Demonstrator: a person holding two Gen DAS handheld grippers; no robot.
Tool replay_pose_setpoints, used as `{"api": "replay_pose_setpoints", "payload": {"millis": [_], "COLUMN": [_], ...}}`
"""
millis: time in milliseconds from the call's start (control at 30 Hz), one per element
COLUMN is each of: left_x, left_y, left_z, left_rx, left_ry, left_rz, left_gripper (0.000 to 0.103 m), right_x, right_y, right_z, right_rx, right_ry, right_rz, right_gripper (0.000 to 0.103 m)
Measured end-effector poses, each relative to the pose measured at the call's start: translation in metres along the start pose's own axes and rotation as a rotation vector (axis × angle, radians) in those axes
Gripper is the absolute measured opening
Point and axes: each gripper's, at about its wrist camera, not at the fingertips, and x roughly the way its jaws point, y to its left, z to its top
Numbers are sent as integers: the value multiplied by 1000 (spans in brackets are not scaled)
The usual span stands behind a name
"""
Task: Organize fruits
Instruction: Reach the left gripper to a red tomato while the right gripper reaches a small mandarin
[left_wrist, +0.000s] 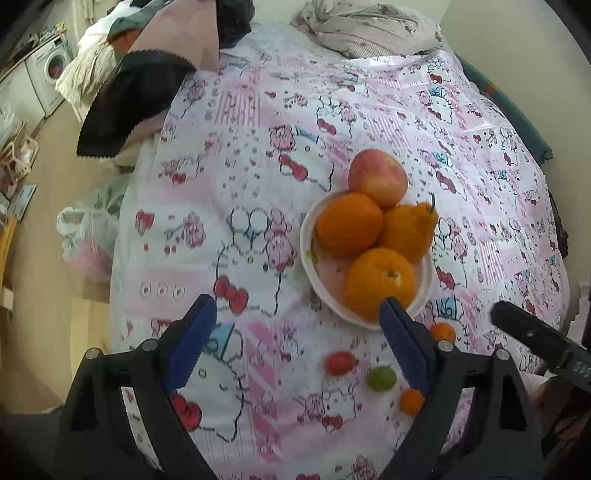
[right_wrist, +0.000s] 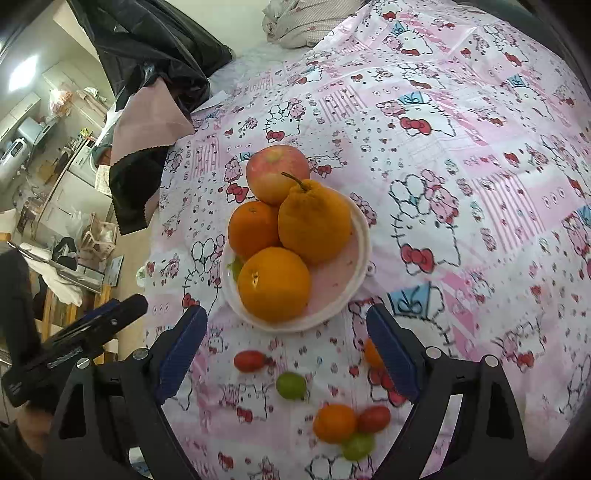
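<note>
A: Blue-padded jaws of the left gripper (left_wrist: 297, 343) sat closest to its lens, spread wide with nothing but tablecloth (left_wrist: 229, 155) between them. Did the other one look the same?

B: Yes. The right gripper (right_wrist: 286, 349) was released too, pads apart, hanging over the small fruit and gripping none of it.

A: So how far along did the sorting look?

B: I'd judge it partly done. The white plate (right_wrist: 364, 236) already held 4 big pieces: from left to right in the right wrist view, an orange (right_wrist: 253, 229), a second orange (right_wrist: 273, 284) at the front, an apple (right_wrist: 275, 171) at the back, and a knobbly stemmed citrus (right_wrist: 314, 221).

A: And what was left?

B: The little ones, loose on the cloth just in front of the plate. Left to right: a red cherry tomato (right_wrist: 250, 360), a green grape-like fruit (right_wrist: 291, 385), a small orange fruit (right_wrist: 334, 422) touching another green one (right_wrist: 357, 446) and a second red tomato (right_wrist: 373, 419), plus 1 orange piece (right_wrist: 371, 352) half hidden behind the right pad.

A: Room for them on that plate?

B: Not much, I'd say; it was crowded. No second dish showed in either view, so where they belonged couldn't be told.
</note>
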Motion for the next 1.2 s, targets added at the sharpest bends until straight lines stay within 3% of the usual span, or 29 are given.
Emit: {"api": "replay_pose_setpoints", "payload": {"millis": [300, 700, 767, 833, 900, 1200], "left_x": [1, 36, 43, 51, 59, 93], "left_y": [-6, -20, -25, -26, -28, -46], "left_z": [-28, -40, -40, -41, -44, -56], "left_rx": [38, 82, 101, 104, 101, 157], "left_ry": [27, 104, 117, 146, 190, 288], "left_rz": [10, 6, 2, -16, -42, -65], "left_gripper": [88, 87, 84, 72, 67, 52], "right_x": [-19, -11, -11, -11, -10, 3], "right_y": [-19, -56, -62, -68, -73, -72], "right_z": [-27, -32, -31, -30, -30, -21], "right_rx": [48, 164, 196, 228, 255, 267], "right_ry": [-17, 0, -1, 5, 11, 30], "right_rz": [-8, -64, -65, -53, -40, -22], "right_gripper": [91, 91, 91, 91, 91, 91]}}
